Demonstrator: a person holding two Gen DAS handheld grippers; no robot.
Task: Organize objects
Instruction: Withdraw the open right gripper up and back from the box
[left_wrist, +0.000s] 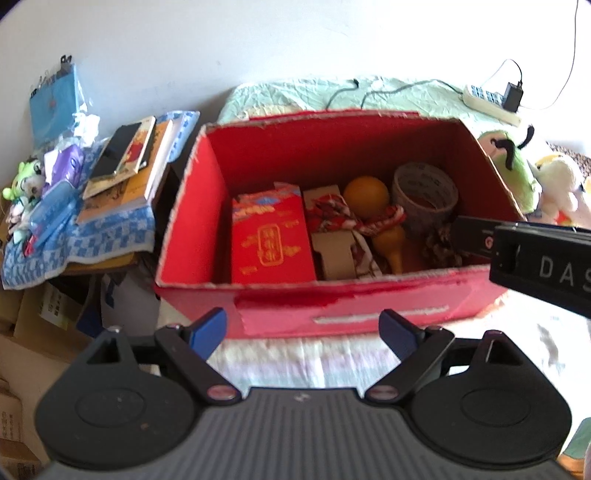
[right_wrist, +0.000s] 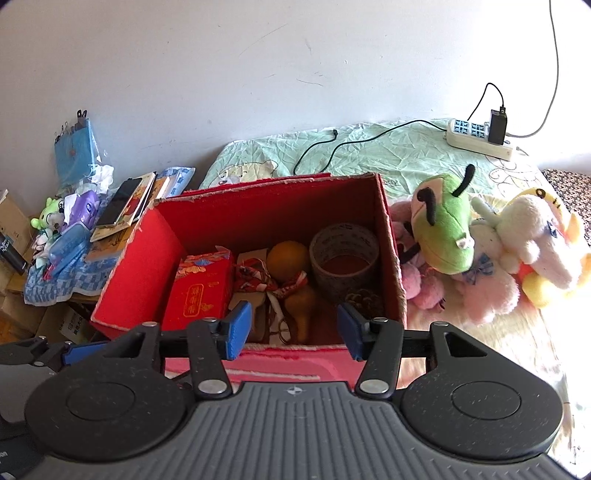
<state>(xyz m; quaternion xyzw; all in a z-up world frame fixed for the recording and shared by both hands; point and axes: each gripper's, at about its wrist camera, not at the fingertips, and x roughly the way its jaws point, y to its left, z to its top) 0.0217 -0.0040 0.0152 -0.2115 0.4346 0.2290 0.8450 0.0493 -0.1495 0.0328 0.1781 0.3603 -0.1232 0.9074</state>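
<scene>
- Hovering with nothing between its blue pads, the left claw (left_wrist: 302, 330) stands spread apart just in front of the near wall of the red box (left_wrist: 207, 206), which sits on the bed (right_wrist: 399, 147).
- The right claw (right_wrist: 293, 328) is likewise apart and empty, poised over the box's near rim; in the left wrist view its black body reaches in over the right corner of the box.
- Inside the box, from left to right, lie a red packet (left_wrist: 271, 243) with gold print, a cardboard piece (left_wrist: 332, 251) tangled with a red-and-white cord (left_wrist: 373, 218), a yellow gourd (left_wrist: 369, 199), a roll of tape (left_wrist: 424, 197) standing against the back right, and a pine cone (left_wrist: 439, 245) at the near right corner.
- Judged from this, part of the organizing is done: several small things are already gathered in the box.
- Outside the box, just beside its right wall, a green plush toy (right_wrist: 443, 229), a white plush toy (right_wrist: 532, 236) and pink plush toys (right_wrist: 484, 291) lie heaped on the bed.
- A power strip (right_wrist: 478, 138) with a charger and cables rests further back on the green sheet.
- To the left, books (left_wrist: 129, 173), a phone (left_wrist: 116, 149) and small clutter sit on a checked cloth (left_wrist: 92, 240); whether these are meant for the box cannot be told.
- What is left, probably, is the loose plush toys.
</scene>
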